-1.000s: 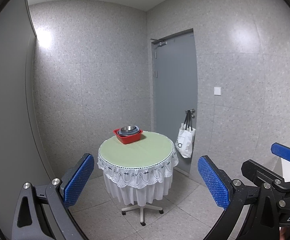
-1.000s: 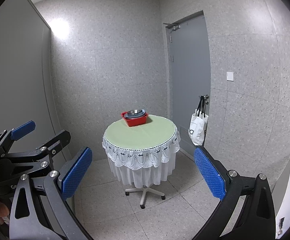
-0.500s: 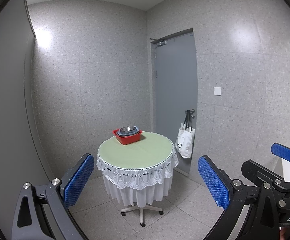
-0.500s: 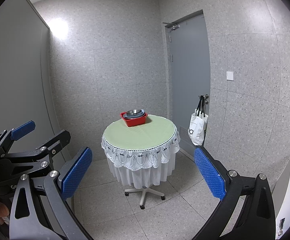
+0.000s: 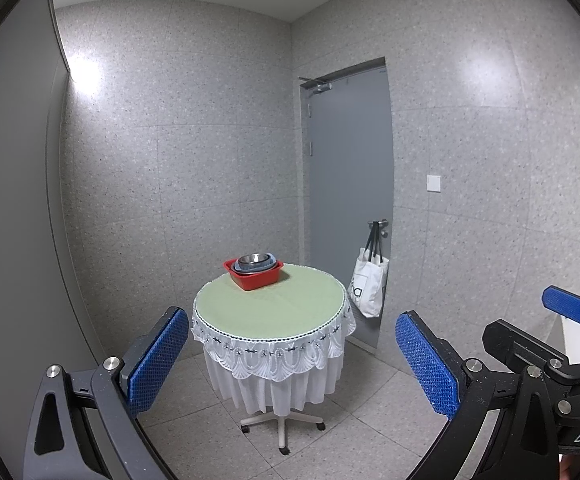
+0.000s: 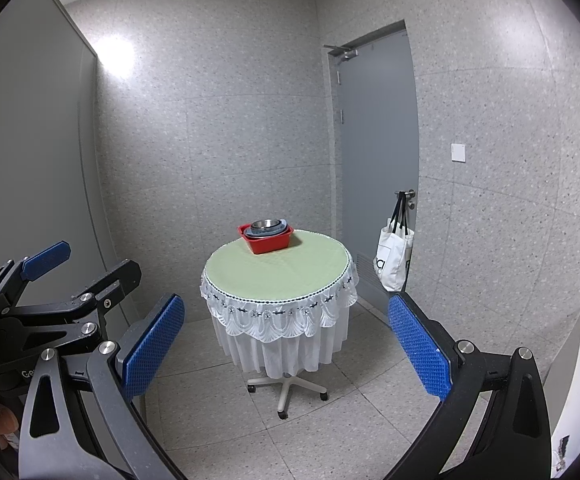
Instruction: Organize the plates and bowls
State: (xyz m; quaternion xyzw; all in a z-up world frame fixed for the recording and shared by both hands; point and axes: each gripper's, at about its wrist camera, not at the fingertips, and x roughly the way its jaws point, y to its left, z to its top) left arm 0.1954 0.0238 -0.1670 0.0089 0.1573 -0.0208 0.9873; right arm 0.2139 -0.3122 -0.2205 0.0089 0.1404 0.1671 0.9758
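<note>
Left tool [image 5: 292, 354]: sat low in the left wrist view, its blue pads spread wide to the lower left and lower right of the frame, released and grasping nothing; it was aimed at the table from across the floor, which suits a stand-off pose and not a grasp.
Red tub [image 5: 254, 275]: stood just left of centre in the left wrist view, near the far edge of the tabletop [image 5: 273, 308], well apart from the left tool and above the gap between its pads.
Bowls and plates [image 5: 254, 261]: were nested together inside the red tub, a shiny metal bowl uppermost over bluish pieces; how many lay there was too small to tell. Gathered in one container, they fitted either a sorted stack or a pile waiting to be set out.
Tabletop: was round, under a green cloth with a white lace skirt, and carried nothing else that showed.
Tote bag [image 5: 368, 285]: hung from the door handle to the right of the table, clear of the work.
Right tool [image 6: 283, 338]: framed the table from the lower corners of the right wrist view, pads parted and holding nothing.
Red tub in the right wrist view [image 6: 267, 240]: lay near mid-frame, well apart from the right tool, high between its pads.
</note>
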